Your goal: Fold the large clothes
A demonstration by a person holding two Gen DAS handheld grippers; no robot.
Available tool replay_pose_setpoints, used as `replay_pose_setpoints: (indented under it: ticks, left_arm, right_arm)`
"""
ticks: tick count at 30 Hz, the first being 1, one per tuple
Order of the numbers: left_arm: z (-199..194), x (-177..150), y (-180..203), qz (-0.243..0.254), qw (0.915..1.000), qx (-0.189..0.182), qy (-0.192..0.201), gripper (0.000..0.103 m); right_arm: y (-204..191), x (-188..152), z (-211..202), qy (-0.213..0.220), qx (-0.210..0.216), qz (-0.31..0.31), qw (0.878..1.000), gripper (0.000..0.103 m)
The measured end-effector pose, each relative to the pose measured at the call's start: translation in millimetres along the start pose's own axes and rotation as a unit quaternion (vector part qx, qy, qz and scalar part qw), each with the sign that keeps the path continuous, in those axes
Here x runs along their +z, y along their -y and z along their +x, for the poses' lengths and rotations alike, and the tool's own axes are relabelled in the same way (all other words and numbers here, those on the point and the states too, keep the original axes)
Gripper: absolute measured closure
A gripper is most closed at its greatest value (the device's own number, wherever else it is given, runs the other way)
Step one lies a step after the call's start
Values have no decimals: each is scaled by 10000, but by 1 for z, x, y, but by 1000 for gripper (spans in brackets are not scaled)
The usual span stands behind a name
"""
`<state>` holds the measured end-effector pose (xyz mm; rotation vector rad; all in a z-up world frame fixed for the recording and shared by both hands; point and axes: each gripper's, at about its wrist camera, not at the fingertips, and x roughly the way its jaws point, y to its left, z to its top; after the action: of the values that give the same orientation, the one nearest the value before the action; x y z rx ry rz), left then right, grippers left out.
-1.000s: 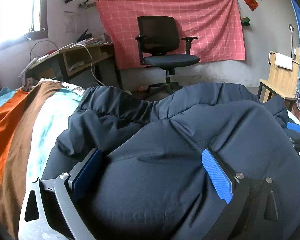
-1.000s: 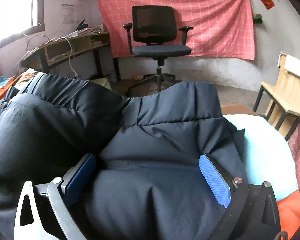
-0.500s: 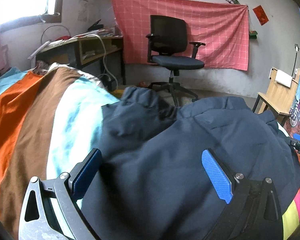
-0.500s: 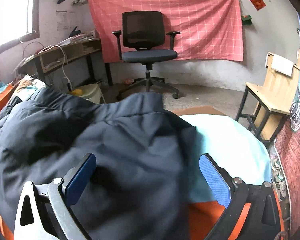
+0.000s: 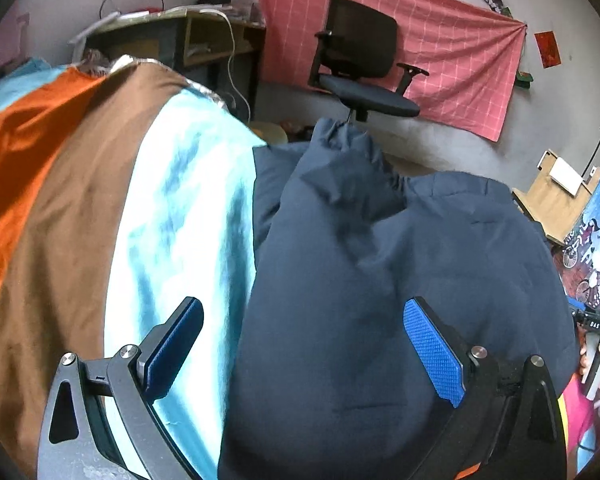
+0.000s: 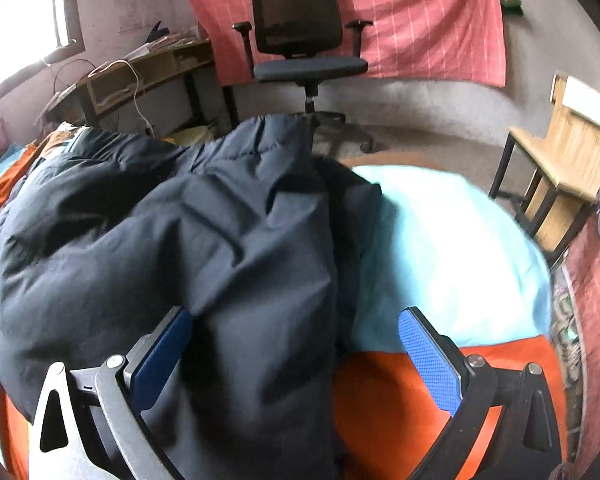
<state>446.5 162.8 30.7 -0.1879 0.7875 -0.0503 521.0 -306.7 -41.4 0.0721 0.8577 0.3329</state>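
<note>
A dark navy padded jacket (image 5: 400, 280) lies bunched on a striped bedspread (image 5: 80, 200) of orange, brown and pale blue. My left gripper (image 5: 304, 344) is open above the jacket's left edge, its jaws wide apart and holding nothing. In the right wrist view the same jacket (image 6: 180, 240) fills the left and middle. My right gripper (image 6: 296, 348) is open over the jacket's right edge, with orange and pale blue bedspread (image 6: 440, 240) showing under its right finger. The right gripper's body shows at the right edge of the left wrist view (image 5: 596, 344).
A black office chair (image 6: 300, 40) stands beyond the bed before a pink checked cloth (image 6: 420, 12) on the wall. A cluttered desk (image 6: 140, 76) with a white cable is at the back left. A wooden chair (image 6: 568, 152) stands at the right.
Both grippers have pulled back and apart to the jacket's outer edges. More bedspread shows beside each. The jacket has settled into a narrower bundle. Both stay open.
</note>
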Motion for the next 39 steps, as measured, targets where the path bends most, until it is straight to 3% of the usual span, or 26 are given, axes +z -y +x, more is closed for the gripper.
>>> replay_pose_setpoints:
  ticks: [8, 14, 22, 26, 28, 31, 33, 36, 39]
  left_arm:
    - [21, -1, -17, -327, 9967, -415, -619, 1]
    - [31, -5, -46, -970, 9847, -1006, -1040, 1]
    - [23, 0, -60, -1156, 9790, -1228, -1143, 1]
    - [29, -8, -64, -1574, 9694, -1453, -1195, 1]
    - [28, -10, -69, -1814, 9649, -1502, -1163, 1]
    - [20, -7, -73, -1877, 9658, -1394, -1121, 2]
    - [15, -2, -72, -1799, 9690, -1338, -1039, 4]
    - [4, 0, -69, -1642, 9743, -1215, -952, 18]
    - [-7, -1, -66, -1559, 9774, -1137, -865, 38]
  right_arm:
    - [39, 0, 20, -381, 649, 1214, 9897, 0]
    - [62, -11, 39, -741, 1442, 1939, 9675, 0]
    - [70, -11, 40, -828, 1784, 2108, 9575, 0]
    - [69, -12, 41, -817, 2199, 2384, 9424, 0]
    - [65, -12, 45, -898, 2120, 2351, 9443, 0]
    - [62, -12, 42, -810, 1951, 2342, 9490, 0]
    - [61, -13, 40, -762, 1890, 2372, 9498, 8]
    - [61, -15, 38, -704, 1989, 2568, 9432, 25]
    - [56, -13, 34, -653, 1991, 2574, 9433, 46]
